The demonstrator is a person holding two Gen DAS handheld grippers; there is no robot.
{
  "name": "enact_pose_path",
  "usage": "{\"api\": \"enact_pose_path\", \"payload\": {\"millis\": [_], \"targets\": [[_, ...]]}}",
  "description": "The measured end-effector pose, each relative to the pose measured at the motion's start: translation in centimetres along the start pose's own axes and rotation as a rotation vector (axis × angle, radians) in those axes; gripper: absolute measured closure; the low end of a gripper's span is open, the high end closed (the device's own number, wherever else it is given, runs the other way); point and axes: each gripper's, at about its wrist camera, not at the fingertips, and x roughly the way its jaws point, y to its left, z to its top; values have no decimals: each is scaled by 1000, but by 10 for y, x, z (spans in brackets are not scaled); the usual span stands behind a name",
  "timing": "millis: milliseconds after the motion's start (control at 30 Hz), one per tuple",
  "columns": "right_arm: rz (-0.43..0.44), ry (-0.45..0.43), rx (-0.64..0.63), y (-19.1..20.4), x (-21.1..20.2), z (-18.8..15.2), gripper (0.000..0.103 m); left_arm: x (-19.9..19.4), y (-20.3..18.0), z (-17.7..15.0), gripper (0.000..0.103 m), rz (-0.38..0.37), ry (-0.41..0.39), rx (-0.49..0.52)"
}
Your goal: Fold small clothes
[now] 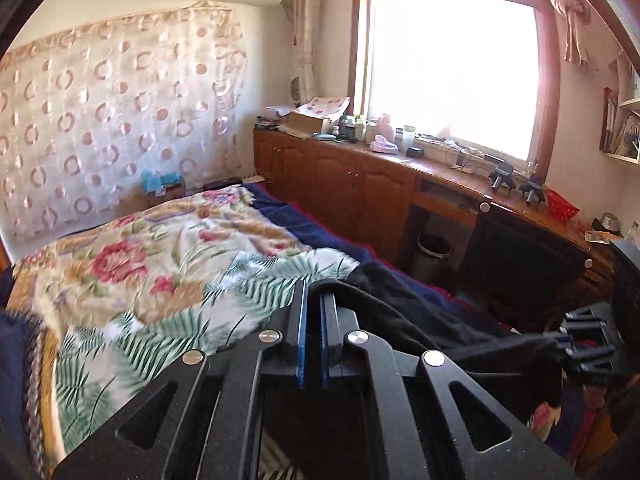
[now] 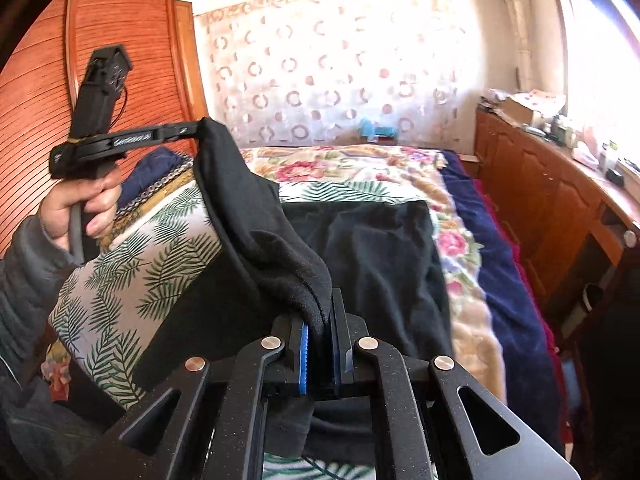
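A black garment [image 1: 420,320] is stretched between my two grippers above the bed. In the left wrist view my left gripper [image 1: 314,292] is shut on one edge of it, and the cloth runs right to my right gripper [image 1: 560,344]. In the right wrist view my right gripper [image 2: 322,308] is shut on a bunched corner of the black garment [image 2: 380,248], whose lower part lies flat on the bed. My left gripper [image 2: 192,128] is raised at the upper left in a person's hand [image 2: 88,200], with the cloth hanging from its tips.
The bed has a floral cover [image 1: 140,248] and a palm-leaf sheet [image 2: 140,272]. A dark blue folded pile [image 2: 156,168] lies by the wooden wardrobe [image 2: 120,60]. Wooden cabinets [image 1: 340,176] with clutter run under the window, and a waste bin [image 1: 434,252] stands below the desk.
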Motion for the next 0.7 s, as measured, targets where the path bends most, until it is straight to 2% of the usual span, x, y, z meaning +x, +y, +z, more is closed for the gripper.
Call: {"api": "enact_pose_path", "payload": {"millis": [167,700], "targets": [[-50,24,30,-14,0,-9,95,47,-19,14,97,-2,42,42],[-64,124,110,-46,31,-10,95,144,-63,30,97,-28,146,92]]}}
